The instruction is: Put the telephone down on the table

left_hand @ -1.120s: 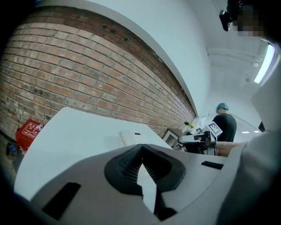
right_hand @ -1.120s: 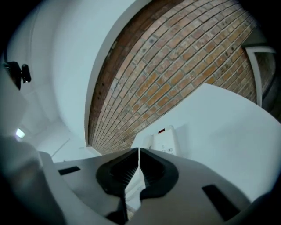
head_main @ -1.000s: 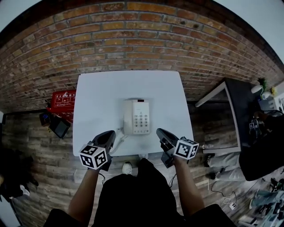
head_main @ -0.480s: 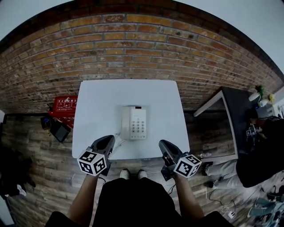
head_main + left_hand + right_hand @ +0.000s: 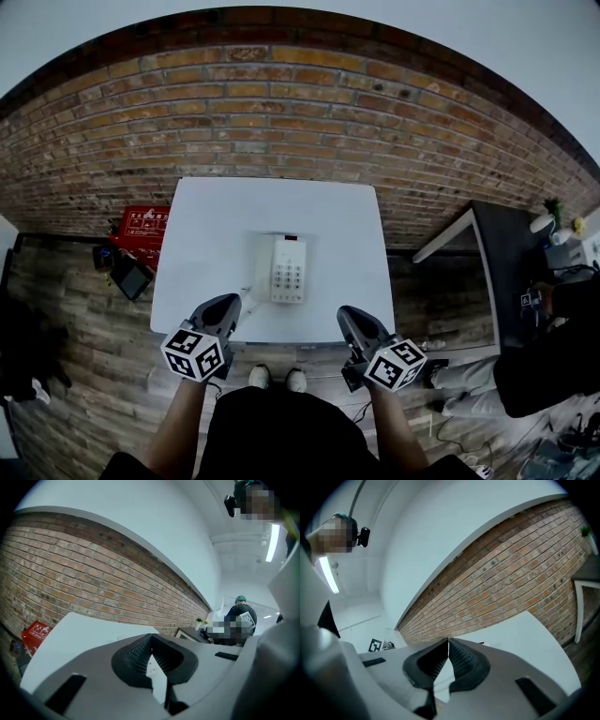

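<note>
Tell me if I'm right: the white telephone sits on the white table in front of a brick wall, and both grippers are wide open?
Not quite. The white telephone does sit on the white table in front of the brick wall, but both grippers are shut, not wide open. The left gripper view and the right gripper view each show the jaws closed together with nothing between them.

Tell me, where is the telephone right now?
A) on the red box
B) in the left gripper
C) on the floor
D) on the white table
D: the telephone lies flat on the white table, apart from the left gripper and the right gripper, both shut and empty.
</note>
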The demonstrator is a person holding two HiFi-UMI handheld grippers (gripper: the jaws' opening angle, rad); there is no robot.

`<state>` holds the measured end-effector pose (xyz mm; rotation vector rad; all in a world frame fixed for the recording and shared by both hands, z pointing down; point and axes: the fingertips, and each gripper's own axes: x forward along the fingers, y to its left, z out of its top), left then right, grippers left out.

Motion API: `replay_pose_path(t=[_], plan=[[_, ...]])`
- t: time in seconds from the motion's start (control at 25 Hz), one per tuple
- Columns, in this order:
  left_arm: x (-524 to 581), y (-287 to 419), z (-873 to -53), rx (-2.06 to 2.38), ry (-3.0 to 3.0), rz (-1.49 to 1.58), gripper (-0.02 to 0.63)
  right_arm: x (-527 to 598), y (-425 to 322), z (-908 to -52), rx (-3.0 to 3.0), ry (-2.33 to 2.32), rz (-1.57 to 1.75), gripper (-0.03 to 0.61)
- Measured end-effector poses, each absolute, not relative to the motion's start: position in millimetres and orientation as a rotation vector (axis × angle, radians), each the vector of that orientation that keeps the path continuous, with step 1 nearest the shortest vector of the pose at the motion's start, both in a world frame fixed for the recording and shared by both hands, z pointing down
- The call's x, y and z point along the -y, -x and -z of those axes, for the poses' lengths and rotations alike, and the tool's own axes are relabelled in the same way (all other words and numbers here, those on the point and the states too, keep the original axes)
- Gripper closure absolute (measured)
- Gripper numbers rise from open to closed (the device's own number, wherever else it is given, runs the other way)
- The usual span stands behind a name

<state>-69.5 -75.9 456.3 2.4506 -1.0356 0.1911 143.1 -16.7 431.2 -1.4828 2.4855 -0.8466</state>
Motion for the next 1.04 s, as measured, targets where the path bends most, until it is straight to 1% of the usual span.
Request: replay_pose_path(t=[0.24, 1.04], plan=[[72.8, 65.9, -465.1, 1.056, -2.429, -0.216, 0.601, 17.4, -154.5, -442.6, -2.498, 1.550, 0.855, 0.558], [82.8, 58.8, -472.5, 1.005, -2.448, -0.229, 0.601, 28.6, -149.3, -439.8, -2.532, 1.578, 0.803, 0.558]])
